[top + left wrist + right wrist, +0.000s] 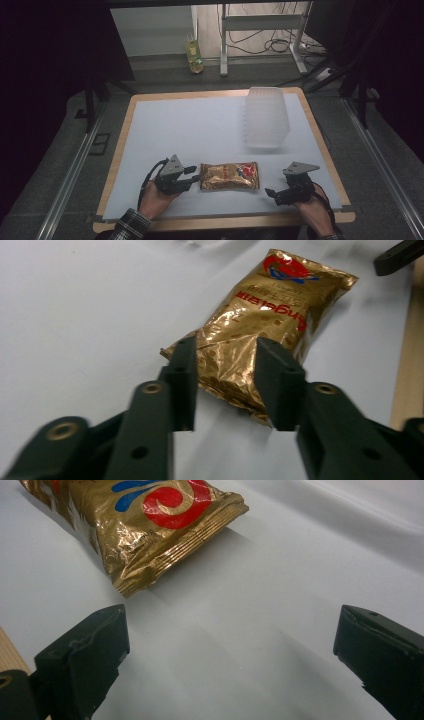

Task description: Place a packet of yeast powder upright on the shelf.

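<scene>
Gold snack bag (229,176) lies flat near the table's (200,130) front edge, its end between the part-open left gripper (196,176), unclamped; right gripper (269,192) gapes wide, empty, just beside.

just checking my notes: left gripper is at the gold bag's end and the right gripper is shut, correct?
Not quite: the right gripper is open, its jaws wide apart over bare table in the right gripper view. The left gripper is indeed at the gold bag's end.
</scene>
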Motion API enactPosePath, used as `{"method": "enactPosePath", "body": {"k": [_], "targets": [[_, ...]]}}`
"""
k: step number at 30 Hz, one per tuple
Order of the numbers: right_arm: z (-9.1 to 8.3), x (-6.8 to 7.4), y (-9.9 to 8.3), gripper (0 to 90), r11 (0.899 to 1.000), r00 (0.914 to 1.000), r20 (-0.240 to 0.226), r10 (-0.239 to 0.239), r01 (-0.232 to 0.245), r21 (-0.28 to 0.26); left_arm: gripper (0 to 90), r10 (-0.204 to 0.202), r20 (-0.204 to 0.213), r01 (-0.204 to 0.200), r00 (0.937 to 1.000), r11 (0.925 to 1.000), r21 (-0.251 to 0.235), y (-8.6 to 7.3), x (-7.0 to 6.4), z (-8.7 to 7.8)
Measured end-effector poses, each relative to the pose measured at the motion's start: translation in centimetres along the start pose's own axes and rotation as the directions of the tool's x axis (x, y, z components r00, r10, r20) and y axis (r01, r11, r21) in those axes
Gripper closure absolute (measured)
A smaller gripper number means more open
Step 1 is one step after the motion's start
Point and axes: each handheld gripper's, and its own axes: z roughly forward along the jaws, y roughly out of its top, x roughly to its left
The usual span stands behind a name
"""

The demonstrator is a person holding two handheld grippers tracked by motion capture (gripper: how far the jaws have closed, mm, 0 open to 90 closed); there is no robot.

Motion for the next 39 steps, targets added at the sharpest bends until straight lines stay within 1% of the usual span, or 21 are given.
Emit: {"method": "enactPosePath", "body": {"k": [1,2,4,7,11,12,16,20,21,22,23,24,25,27,29,30,31,32,36,37,39], "targets": [[0.0,0.0,0.0,1.4,1.000,1.0000,0.000,0.000,0.000,0.000,72.3,0.000,0.000,0.000,1.0000,1.0000,0.000,0.0,0.0,0.0],[-0.1,0.1,0.1,1.5,1.000,0.9998,0.015,-0.016,0.016,-0.008,75.8,0.006,0.005,-0.006,1.0000,1.0000,0.006,0.1,-0.1,0.3],[-0.2,0.3,0.2,1.5,0.999,0.9992,0.024,-0.032,0.033,-0.032,82.4,0.011,0.015,-0.011,0.9998,0.9999,0.008,0.3,-0.1,0.4],[-0.5,0.4,0.4,1.5,0.998,0.9984,0.040,-0.041,0.043,-0.052,89.7,0.014,0.023,-0.014,0.9996,0.9999,-0.003,0.6,-0.2,0.8],[-0.4,0.4,0.4,1.5,0.998,0.9983,0.043,-0.040,0.042,-0.049,89.9,0.011,0.036,-0.011,0.9993,0.9999,0.005,0.9,-0.1,1.6],[-0.3,0.4,0.3,1.5,0.998,0.9981,0.047,-0.041,0.043,-0.038,89.9,0.010,0.039,-0.011,0.9992,0.9998,0.014,1.0,-0.1,2.4],[-0.2,0.6,0.3,1.9,0.998,0.9958,0.071,-0.059,0.060,-0.017,90.0,0.018,0.045,-0.019,0.9988,0.9994,0.028,1.1,-0.3,3.6],[-0.4,1.0,0.5,2.3,0.996,0.9941,0.082,-0.071,0.075,-0.042,90.0,-0.004,0.058,0.002,0.9983,0.9995,0.032,1.0,-0.2,4.3],[-0.4,1.0,0.5,2.3,0.996,0.9941,0.082,-0.071,0.075,-0.042,90.0,-0.007,0.064,0.005,0.9980,0.9992,0.041,0.9,-0.1,4.6],[-0.5,1.1,0.6,2.4,0.996,0.9935,0.085,-0.077,0.080,-0.044,90.0,-0.001,0.055,-0.002,0.9985,0.9989,0.048,0.6,-0.2,5.1],[-0.4,1.2,0.6,2.4,0.996,0.9935,0.084,-0.077,0.081,-0.044,90.0,-0.008,0.067,0.005,0.9977,0.9990,0.045,0.4,0.0,5.1],[-0.4,1.2,0.6,2.4,0.996,0.9935,0.084,-0.077,0.081,-0.044,90.0,-0.008,0.067,0.005,0.9977,0.9990,0.045,0.4,0.0,5.1],[-0.4,1.2,0.6,2.4,0.996,0.9934,0.083,-0.080,0.083,-0.043,90.0,-0.022,0.079,0.018,0.9966,0.9987,0.047,0.3,0.2,5.1],[-0.3,1.5,0.7,2.5,0.995,0.9931,0.080,-0.086,0.089,-0.035,90.0,-0.019,0.080,0.016,0.9966,0.9988,0.046,0.1,0.3,5.0],[-0.2,1.7,0.7,2.5,0.995,0.9929,0.077,-0.090,0.093,-0.036,90.0,0.003,0.067,-0.006,0.9977,0.9984,0.055,0.1,0.1,4.9],[-0.2,2.0,0.8,2.5,0.995,0.9932,0.070,-0.094,0.096,-0.033,90.0,0.024,0.057,-0.026,0.9981,0.9986,0.046,-0.2,0.0,4.8],[-0.2,2.0,0.8,2.5,0.995,0.9932,0.070,-0.094,0.096,-0.033,90.0,0.024,0.057,-0.026,0.9981,0.9986,0.046,-0.2,0.0,4.8],[-0.1,2.3,0.9,2.5,0.996,0.9945,0.056,-0.089,0.090,-0.028,90.0,0.039,0.059,-0.042,0.9975,0.9984,0.037,-0.4,0.0,4.7],[0.0,2.5,0.9,2.5,0.997,0.9953,0.055,-0.079,0.080,-0.013,90.0,0.026,0.070,-0.028,0.9972,0.9991,0.032,-0.6,0.2,4.5],[-0.1,2.5,0.9,2.5,0.998,0.9976,0.034,-0.061,0.061,-0.017,90.0,0.028,0.068,-0.030,0.9973,0.9990,0.032,-0.7,0.1,4.5],[-0.2,2.4,1.0,2.5,0.999,0.9989,0.024,-0.040,0.041,-0.020,90.0,0.035,0.063,-0.037,0.9974,0.9987,0.034,-0.9,0.0,4.2]]}}
